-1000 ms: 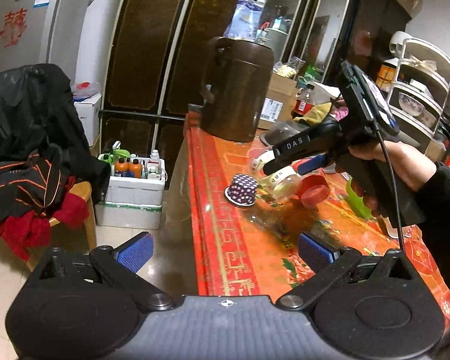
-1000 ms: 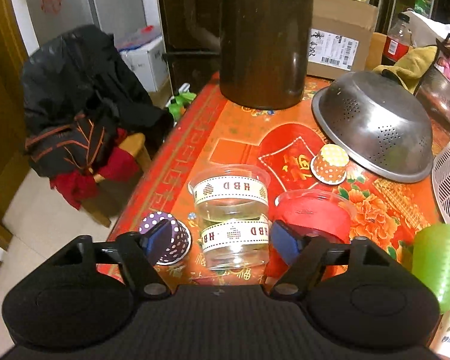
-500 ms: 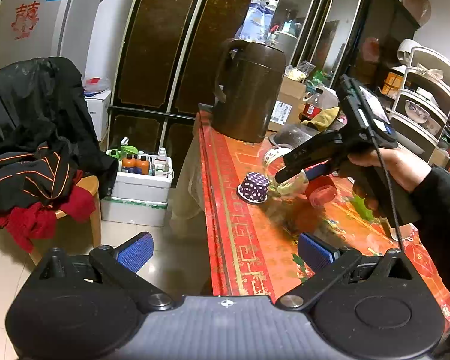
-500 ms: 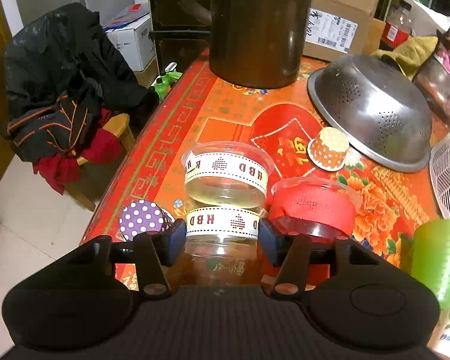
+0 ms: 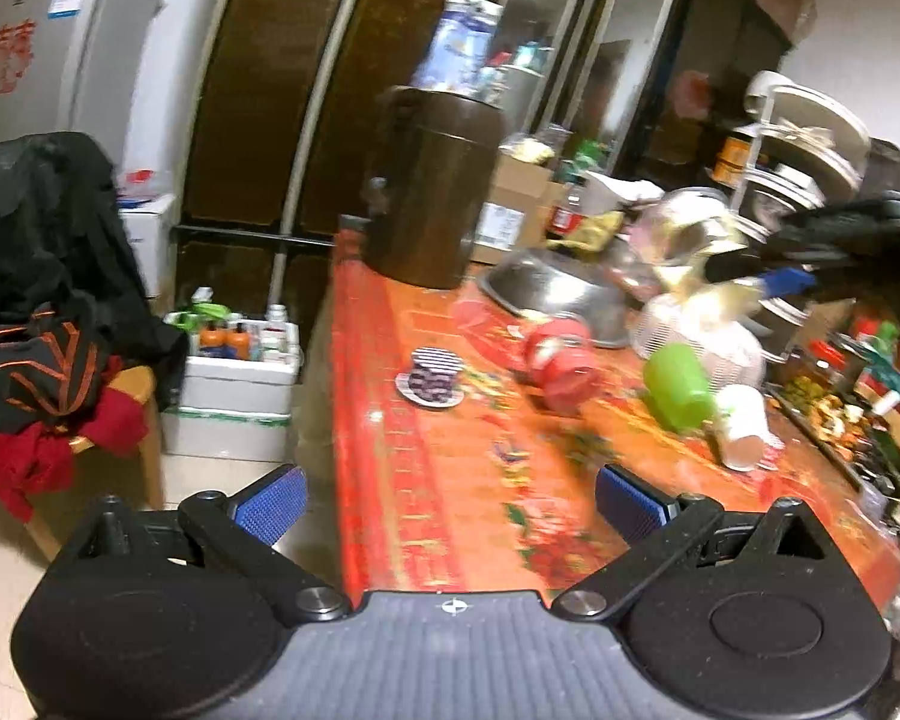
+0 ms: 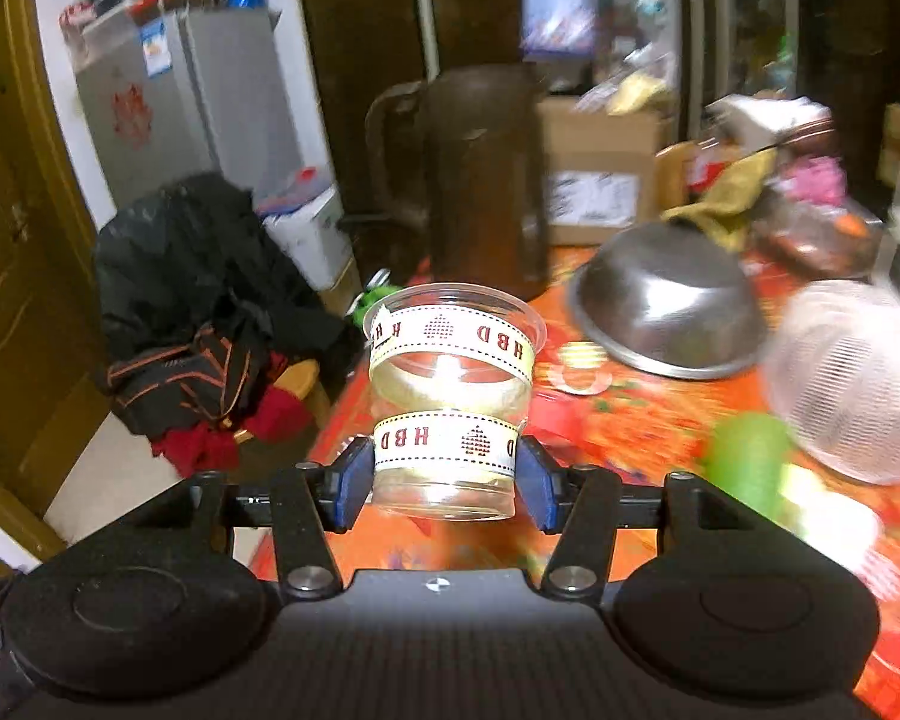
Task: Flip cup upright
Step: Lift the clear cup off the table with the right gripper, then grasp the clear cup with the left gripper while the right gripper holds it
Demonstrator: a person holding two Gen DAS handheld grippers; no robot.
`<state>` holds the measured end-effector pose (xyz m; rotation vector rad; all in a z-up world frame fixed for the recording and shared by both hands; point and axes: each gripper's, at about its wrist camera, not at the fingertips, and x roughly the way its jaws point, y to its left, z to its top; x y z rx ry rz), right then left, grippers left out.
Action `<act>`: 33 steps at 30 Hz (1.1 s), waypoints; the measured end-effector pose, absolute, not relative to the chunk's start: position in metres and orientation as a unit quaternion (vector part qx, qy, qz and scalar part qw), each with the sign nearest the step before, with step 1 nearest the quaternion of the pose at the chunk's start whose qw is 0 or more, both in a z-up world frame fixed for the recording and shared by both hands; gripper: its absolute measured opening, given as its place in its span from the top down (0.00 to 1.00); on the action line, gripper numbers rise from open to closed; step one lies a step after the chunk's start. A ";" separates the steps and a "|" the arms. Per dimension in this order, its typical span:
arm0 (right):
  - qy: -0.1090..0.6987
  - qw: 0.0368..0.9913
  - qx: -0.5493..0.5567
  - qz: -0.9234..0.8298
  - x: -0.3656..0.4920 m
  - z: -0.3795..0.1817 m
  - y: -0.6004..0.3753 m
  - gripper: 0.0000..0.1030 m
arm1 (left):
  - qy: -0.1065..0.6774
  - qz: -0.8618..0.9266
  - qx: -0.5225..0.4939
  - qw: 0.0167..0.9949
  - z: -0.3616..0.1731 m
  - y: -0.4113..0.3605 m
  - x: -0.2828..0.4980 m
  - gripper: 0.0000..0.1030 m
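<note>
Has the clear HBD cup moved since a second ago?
Yes. The clear HBD cup, clamped in the right gripper, has been lifted off the red table, now higher against the brown jug.

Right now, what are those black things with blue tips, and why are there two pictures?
Those are two grabbing tools that a person holds, one in each hand. Each has a camera looking out along its two fingers, so you get one picture per tool. In the right tool's picture, the right gripper squeezes a clear cup with ribbon bands, lifted above the red table, mouth up. In the left tool's picture, the left gripper is open and holds nothing. On the table lie a polka-dot cup, a red cup, a green cup, a metal bowl and a brown jug.
</note>
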<state>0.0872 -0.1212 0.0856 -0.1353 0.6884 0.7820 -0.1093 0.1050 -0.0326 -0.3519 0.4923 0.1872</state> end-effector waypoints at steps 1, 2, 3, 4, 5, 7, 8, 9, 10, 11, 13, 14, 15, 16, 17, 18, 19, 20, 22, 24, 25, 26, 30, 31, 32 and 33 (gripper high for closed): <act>0.327 0.869 -0.060 0.366 0.080 0.090 -0.136 0.48 | 0.243 0.080 -0.176 0.950 -0.031 0.101 -0.107 0.00; 0.326 0.873 -0.052 0.358 0.073 0.093 -0.152 0.48 | 0.244 0.068 -0.181 0.950 -0.030 0.097 -0.105 0.00; 0.328 0.876 -0.047 0.350 0.066 0.094 -0.167 0.48 | 0.245 0.059 -0.185 0.950 -0.030 0.093 -0.104 0.00; 0.329 0.879 -0.043 0.342 0.060 0.093 -0.179 0.48 | 0.247 0.047 -0.185 0.950 -0.029 0.088 -0.102 0.00; 0.331 0.881 -0.040 0.335 0.055 0.091 -0.188 0.48 | 0.250 0.037 -0.184 0.950 -0.028 0.083 -0.100 0.00; 0.345 0.882 -0.036 0.319 0.046 0.078 -0.202 0.48 | 0.258 0.018 -0.179 0.949 -0.029 0.071 -0.095 0.00; 0.352 0.881 -0.036 0.313 0.043 0.070 -0.203 0.48 | 0.261 0.009 -0.178 0.949 -0.030 0.066 -0.093 0.00; 0.364 0.878 -0.034 0.308 0.042 0.059 -0.204 0.48 | 0.266 0.000 -0.179 0.947 -0.031 0.061 -0.090 0.00; 0.379 0.873 -0.029 0.306 0.044 0.048 -0.203 0.48 | 0.271 -0.008 -0.181 0.945 -0.033 0.056 -0.086 0.00; 0.393 0.867 -0.019 0.305 0.045 0.036 -0.204 0.48 | 0.278 -0.015 -0.186 0.942 -0.035 0.053 -0.083 0.00; 0.423 0.854 -0.005 0.304 0.050 0.011 -0.205 0.48 | 0.287 -0.025 -0.196 0.937 -0.039 0.048 -0.079 0.00; 0.434 0.849 0.001 0.302 0.050 0.001 -0.205 0.48 | 0.295 -0.028 -0.198 0.934 -0.042 0.044 -0.075 0.00; 0.444 0.844 0.000 0.299 0.050 -0.009 -0.206 0.48 | 0.305 -0.032 -0.199 0.931 -0.045 0.040 -0.072 0.00; 0.454 0.839 -0.003 0.299 0.051 -0.017 -0.205 0.48 | 0.319 -0.037 -0.200 0.926 -0.048 0.037 -0.066 0.00; 0.462 0.836 -0.002 0.298 0.054 -0.023 -0.205 0.48 | 0.332 -0.044 -0.204 0.920 -0.052 0.033 -0.061 0.00; 0.467 0.833 -0.001 0.297 0.055 -0.029 -0.204 0.48 | 0.340 -0.050 -0.208 0.916 -0.055 0.030 -0.057 0.00; 0.470 0.831 -0.001 0.297 0.056 -0.032 -0.204 0.47 | 0.350 -0.058 -0.209 0.911 -0.058 0.026 -0.052 0.00; 0.471 0.830 0.001 0.297 0.055 -0.036 -0.205 0.47 | 0.360 -0.064 -0.210 0.907 -0.060 0.023 -0.046 0.00; 0.477 0.826 0.005 0.301 0.055 -0.043 -0.204 0.46 | 0.375 -0.075 -0.216 0.898 -0.063 0.016 -0.036 0.00; 0.477 0.825 0.007 0.304 0.057 -0.048 -0.203 0.44 | 0.385 -0.090 -0.231 0.889 -0.064 0.010 -0.024 0.00; 0.474 0.826 0.011 0.305 0.054 -0.050 -0.207 0.44 | 0.391 -0.094 -0.241 0.883 -0.065 0.009 -0.019 0.00; 0.472 0.826 0.014 0.308 0.051 -0.053 -0.212 0.44 | 0.396 -0.099 -0.251 0.878 -0.065 0.007 -0.014 0.00; 0.468 0.825 0.022 0.315 0.042 -0.052 -0.222 0.43 | 0.417 -0.118 -0.269 0.860 -0.067 -0.010 0.003 0.00; 0.466 0.825 0.023 0.318 0.042 -0.052 -0.223 0.42 | 0.424 -0.120 -0.271 0.855 -0.068 -0.015 0.008 0.00; 0.466 0.825 0.026 0.320 0.041 -0.052 -0.223 0.42 | 0.430 -0.121 -0.275 0.851 -0.069 -0.020 0.012 0.00; 0.466 0.824 0.028 0.322 0.041 -0.053 -0.224 0.41 | 0.437 -0.121 -0.279 0.846 -0.071 -0.024 0.017 0.00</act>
